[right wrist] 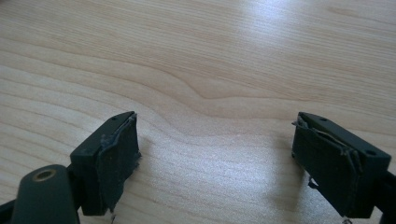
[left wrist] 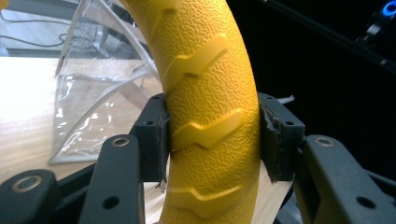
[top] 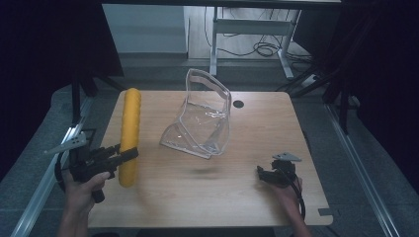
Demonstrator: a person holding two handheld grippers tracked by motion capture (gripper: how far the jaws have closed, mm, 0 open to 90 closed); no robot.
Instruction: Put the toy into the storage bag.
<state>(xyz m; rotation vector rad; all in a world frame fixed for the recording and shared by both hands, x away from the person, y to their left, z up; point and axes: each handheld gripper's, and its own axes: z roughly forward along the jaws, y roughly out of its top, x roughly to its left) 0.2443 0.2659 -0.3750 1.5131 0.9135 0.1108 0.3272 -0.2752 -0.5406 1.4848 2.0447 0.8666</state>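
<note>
1 yellow foam roller (top: 130, 134), 1 clear plastic bag (top: 202, 121), 2 grippers on 1 table (top: 207, 187).

Pebbled yellow roller (left wrist: 210, 93); glossy clear-plastic bag (top: 202, 118); wood table (top: 247, 192).

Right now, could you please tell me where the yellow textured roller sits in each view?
High view: yellow roller at table's left, held near its near end by the left gripper.
Left gripper view: roller centre, clamped between the jaws.
Right gripper view: not in it.
Shared landmark: wooden table.
</note>
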